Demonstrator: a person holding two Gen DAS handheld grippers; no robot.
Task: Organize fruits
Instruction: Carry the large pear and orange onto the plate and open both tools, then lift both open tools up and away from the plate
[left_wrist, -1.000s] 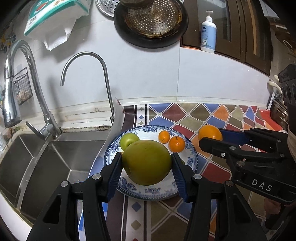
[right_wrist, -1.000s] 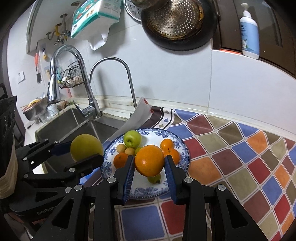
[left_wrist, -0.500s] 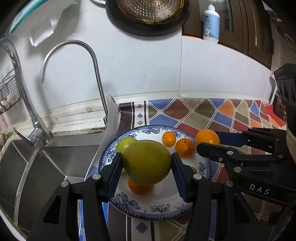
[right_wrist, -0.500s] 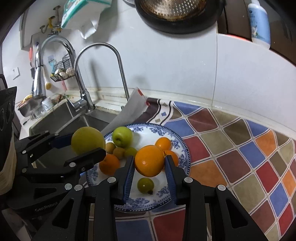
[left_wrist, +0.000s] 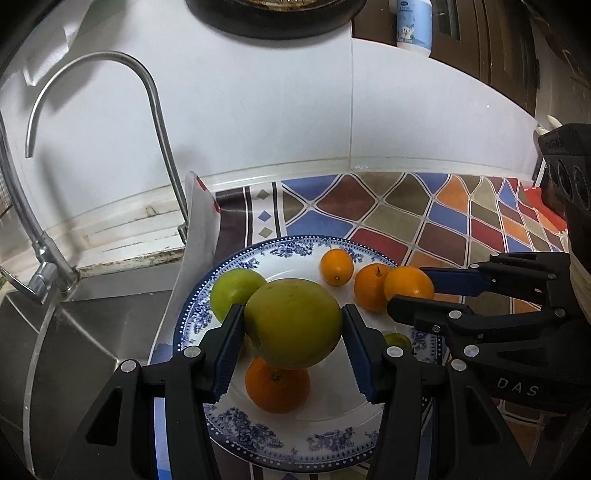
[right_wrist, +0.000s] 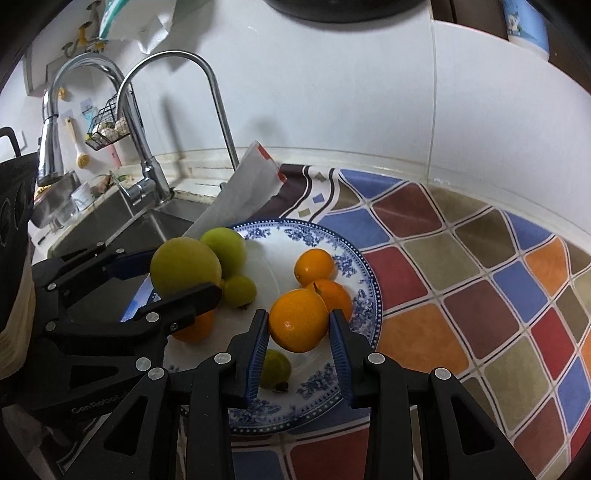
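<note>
My left gripper (left_wrist: 293, 328) is shut on a large yellow-green pear (left_wrist: 293, 325) and holds it just above the blue-and-white plate (left_wrist: 280, 446). My right gripper (right_wrist: 298, 323) is shut on an orange (right_wrist: 298, 319) over the plate's (right_wrist: 364, 266) right half. On the plate lie a green apple (left_wrist: 232, 291), several oranges (left_wrist: 277, 384) and small green fruits (right_wrist: 240, 291). In the left wrist view the right gripper (left_wrist: 410, 291) comes in from the right with its orange (left_wrist: 408, 282). In the right wrist view the left gripper (right_wrist: 184, 273) enters from the left with the pear (right_wrist: 184, 264).
The plate rests on a colourful diamond-patterned mat (right_wrist: 461, 266) beside a steel sink (left_wrist: 66, 339) with two faucets (right_wrist: 207, 92). A white paper bag (right_wrist: 243, 192) leans behind the plate. The tiled wall (left_wrist: 277, 110) stands close behind. A lotion bottle (left_wrist: 413, 22) sits on a ledge.
Both grippers have moved forward and down toward the plate with their fruits still held. The plate and its fruit look larger and nearer in both views.
</note>
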